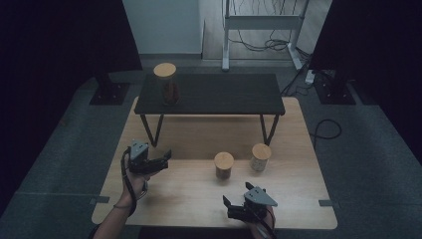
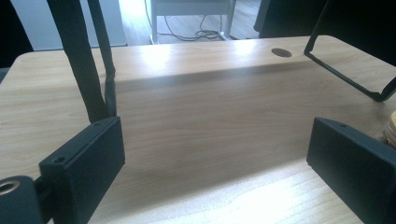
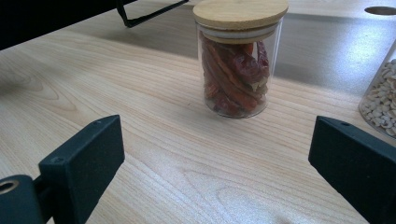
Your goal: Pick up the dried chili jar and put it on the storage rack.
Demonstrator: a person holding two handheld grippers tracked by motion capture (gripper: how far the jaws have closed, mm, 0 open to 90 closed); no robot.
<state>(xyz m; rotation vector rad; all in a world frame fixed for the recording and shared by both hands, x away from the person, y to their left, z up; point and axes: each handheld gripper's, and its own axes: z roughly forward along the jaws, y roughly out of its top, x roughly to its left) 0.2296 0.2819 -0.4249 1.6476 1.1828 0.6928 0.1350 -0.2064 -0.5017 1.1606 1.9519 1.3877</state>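
A glass jar of red dried chillies [image 1: 224,166] with a wooden lid stands on the wooden table [image 1: 189,194]; in the right gripper view this chilli jar [image 3: 237,70] is ahead of the jaws and well apart from them. Beside it stands a jar of pale seeds [image 1: 260,157], at the right edge of that view [image 3: 380,100]. My right gripper [image 1: 228,208] [image 3: 217,149] hovers near the front edge, open and empty. My left gripper [image 1: 165,160] [image 2: 217,149] is open at the left, with bare wood between its jaws.
A low black shelf [image 1: 219,94] on thin metal legs [image 2: 84,60] stands across the back of the table. A taller jar [image 1: 166,82] sits on its left end. A cable hole [image 2: 281,52] is in the tabletop. Dark stands flank the table on the floor.
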